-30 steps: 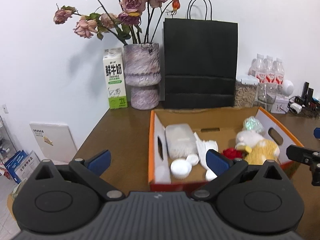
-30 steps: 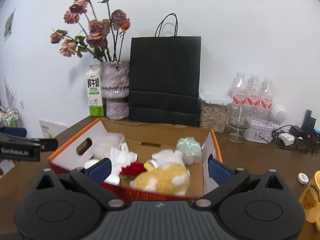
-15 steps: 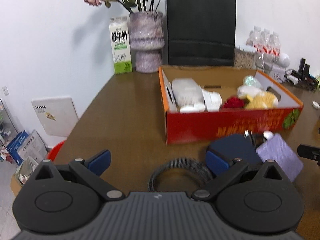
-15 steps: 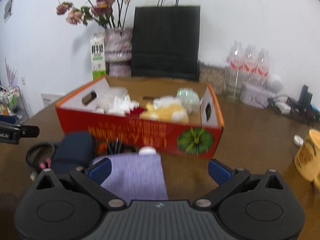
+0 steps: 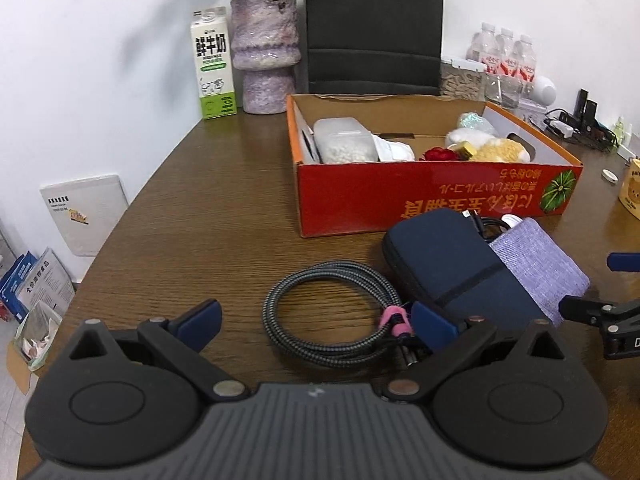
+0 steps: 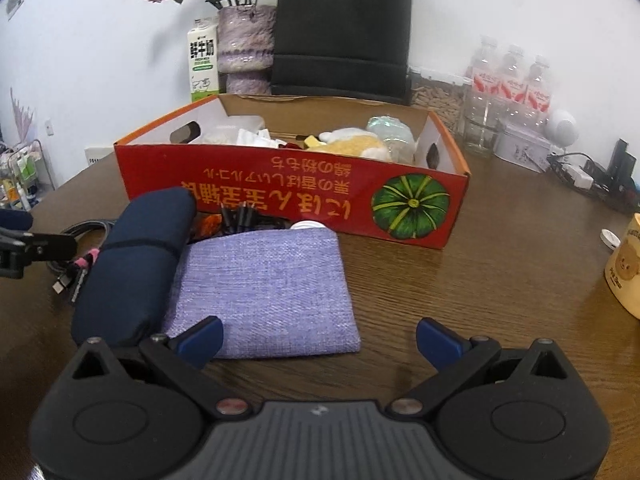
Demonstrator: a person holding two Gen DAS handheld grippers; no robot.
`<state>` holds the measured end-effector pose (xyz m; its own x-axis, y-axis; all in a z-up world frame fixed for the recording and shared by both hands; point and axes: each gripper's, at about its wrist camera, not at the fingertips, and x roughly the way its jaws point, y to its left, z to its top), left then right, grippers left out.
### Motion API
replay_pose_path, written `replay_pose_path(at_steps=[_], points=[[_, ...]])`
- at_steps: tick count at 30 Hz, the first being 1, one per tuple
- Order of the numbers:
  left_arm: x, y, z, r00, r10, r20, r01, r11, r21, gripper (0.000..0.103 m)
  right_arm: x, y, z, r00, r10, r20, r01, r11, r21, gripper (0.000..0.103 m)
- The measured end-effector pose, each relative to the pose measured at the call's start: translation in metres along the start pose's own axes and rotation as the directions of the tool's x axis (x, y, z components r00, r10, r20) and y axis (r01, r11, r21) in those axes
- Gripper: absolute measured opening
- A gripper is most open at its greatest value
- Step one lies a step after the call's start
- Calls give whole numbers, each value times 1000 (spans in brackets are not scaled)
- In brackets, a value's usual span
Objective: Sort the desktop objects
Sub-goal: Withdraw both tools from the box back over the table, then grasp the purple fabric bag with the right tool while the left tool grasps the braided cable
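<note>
A red cardboard box [image 5: 436, 196] [image 6: 280, 196] stands mid-table and holds a plush toy [image 5: 500, 150], a clear container [image 5: 344, 140] and other small items. In front of it lie a coiled braided cable [image 5: 328, 320] with a pink tie, a dark blue case [image 5: 452, 268] [image 6: 136, 264] and a purple fabric pouch [image 5: 540, 264] [image 6: 268, 292]. My left gripper [image 5: 316, 324] hangs open just over the cable coil. My right gripper [image 6: 320, 340] is open at the pouch's near edge, its left finger over the pouch corner.
Along the back wall stand a milk carton [image 5: 212, 68], a purple vase [image 5: 266, 56] of dried roses, a black paper bag [image 5: 374, 28] and water bottles [image 5: 506, 56]. A yellow mug [image 6: 624, 268] and a small white cap [image 6: 610, 238] are at the right.
Both grippers have pulled back from above the box and dropped low toward the table front. The cable, blue case and purple pouch came into view. Both stayed open.
</note>
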<state>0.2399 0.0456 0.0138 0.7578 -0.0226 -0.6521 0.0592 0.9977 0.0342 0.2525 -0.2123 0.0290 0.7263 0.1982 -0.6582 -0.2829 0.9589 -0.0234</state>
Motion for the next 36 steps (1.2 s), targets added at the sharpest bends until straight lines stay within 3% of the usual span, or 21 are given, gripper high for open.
replay_pose_path(at_steps=[12,27,33,36], points=[[31,-7,2,999,0,-50,2,999,46,103,21,4,9,999,34,-31,-35,999,-26,103],[45,10,1,996,-79,-49,76,996,-52,103,28,3,6,996,83,20,-83,996,-14,103],[39,4,1,996,-79,-34,78,997,-21,94,19,12,3,991,128,49,-125,990,-59,74],[38,3,0,997,-72,-31,72,997,-18,93,13,18,1,985,161,61,-155,984,-88,48]])
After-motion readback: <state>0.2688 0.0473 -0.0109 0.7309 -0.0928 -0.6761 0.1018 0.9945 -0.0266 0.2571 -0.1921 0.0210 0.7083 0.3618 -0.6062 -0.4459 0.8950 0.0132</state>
